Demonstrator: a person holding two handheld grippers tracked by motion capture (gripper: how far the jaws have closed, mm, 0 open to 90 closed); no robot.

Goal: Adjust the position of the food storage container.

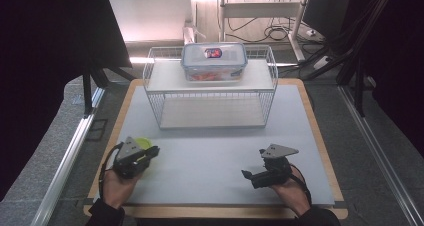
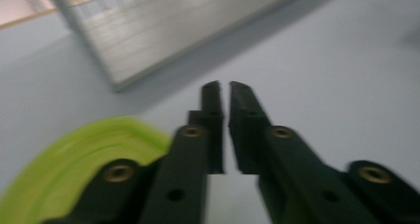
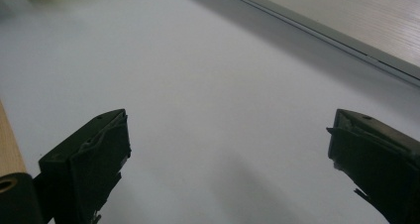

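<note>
Looking along my left gripper (image 2: 224,92), I see its jaws drawn nearly together with nothing between them, the hand low over the grey mat (image 1: 210,156) and tipped toward the wire basket (image 1: 210,93); the lime-green dish (image 2: 84,164) sits just beside its left jaw, partly hidden by the gripper and blurred. Off to its right, my right gripper (image 1: 248,175) lies level near the table's front edge, jaws spread wide on bare mat, aimed leftward. Beyond both, a lidded clear container (image 1: 214,61) rests on the basket's shelf, its contents too small to make out.
</note>
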